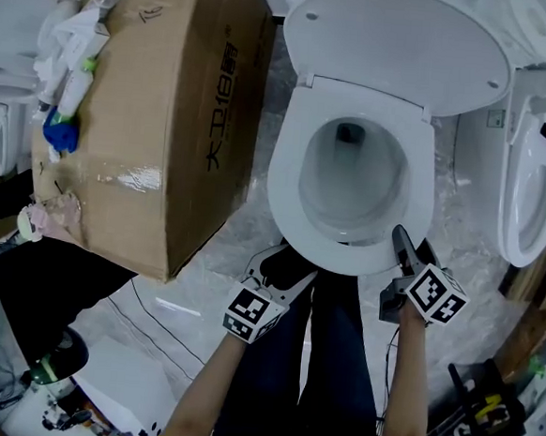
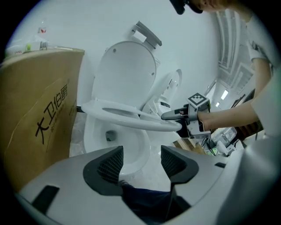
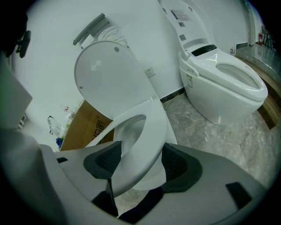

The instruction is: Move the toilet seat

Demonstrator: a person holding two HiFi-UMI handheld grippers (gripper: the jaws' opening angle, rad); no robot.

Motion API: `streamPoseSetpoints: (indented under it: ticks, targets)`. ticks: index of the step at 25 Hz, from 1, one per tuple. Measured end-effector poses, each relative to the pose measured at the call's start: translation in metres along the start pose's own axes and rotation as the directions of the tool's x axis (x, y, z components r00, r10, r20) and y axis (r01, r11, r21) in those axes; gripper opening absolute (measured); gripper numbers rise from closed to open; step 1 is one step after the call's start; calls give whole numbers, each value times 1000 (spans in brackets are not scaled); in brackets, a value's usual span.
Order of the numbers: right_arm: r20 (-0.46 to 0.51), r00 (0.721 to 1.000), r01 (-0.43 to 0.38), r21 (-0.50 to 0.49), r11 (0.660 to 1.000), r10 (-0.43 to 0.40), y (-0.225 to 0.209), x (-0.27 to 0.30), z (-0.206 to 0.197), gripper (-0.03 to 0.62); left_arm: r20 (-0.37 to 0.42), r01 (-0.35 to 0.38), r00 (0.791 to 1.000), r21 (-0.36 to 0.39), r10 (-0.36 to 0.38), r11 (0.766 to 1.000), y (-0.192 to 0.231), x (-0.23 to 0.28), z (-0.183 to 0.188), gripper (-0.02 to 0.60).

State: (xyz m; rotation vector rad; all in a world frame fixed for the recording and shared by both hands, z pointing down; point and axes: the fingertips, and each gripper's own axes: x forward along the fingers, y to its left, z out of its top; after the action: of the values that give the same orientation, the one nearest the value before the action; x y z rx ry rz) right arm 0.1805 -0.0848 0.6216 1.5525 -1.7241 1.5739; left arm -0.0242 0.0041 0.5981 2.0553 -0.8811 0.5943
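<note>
The white toilet seat [image 1: 283, 180] hangs a little above the bowl [image 2: 127, 147], raised at its front. Behind it the lid [image 1: 400, 44] stands upright. My right gripper [image 1: 401, 239] is shut on the seat's front right rim; in the right gripper view the seat [image 3: 140, 140] fills the gap between the jaws of that gripper [image 3: 139, 165]. The left gripper view shows the seat [image 2: 127, 115] roughly level, with the right gripper [image 2: 173, 116] on its front edge. My left gripper [image 1: 286, 268] is open and holds nothing [image 2: 141, 160], low in front of the bowl.
A large cardboard box [image 1: 169, 110] stands tight against the toilet's left side, with bottles and rags [image 1: 74, 56] on top. A second white toilet [image 1: 534, 186] is at the right. The person's legs [image 1: 337, 358] stand in front of the bowl. Clutter lies at both lower corners.
</note>
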Motion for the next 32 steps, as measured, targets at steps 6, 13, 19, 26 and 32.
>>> streamPoseSetpoints:
  ticks: [6,13,19,26,32]
  targets:
    - [24,1000,-15,6,1000,15,10,-7,14,299,76,-2,997,68,-3,998,-7,5,41,279]
    - [57,998,2,13,1000,-2,18,-16,31,299,120,-23,993,103,10,994,-12,0,68,278]
    - [62,998,21,17,1000,-22,25,-19,42,299,154,-45,988,94,30,995,-13,-3,87,258]
    - [114,992,57,43,997,-62,36,-30,60,309,183,-64,982,84,48,994,-10,-5,113,239]
    - [180,979,102,-33,994,-94,42,-55,77,313,204,-75,977,62,61,995,-8,-6,133,239]
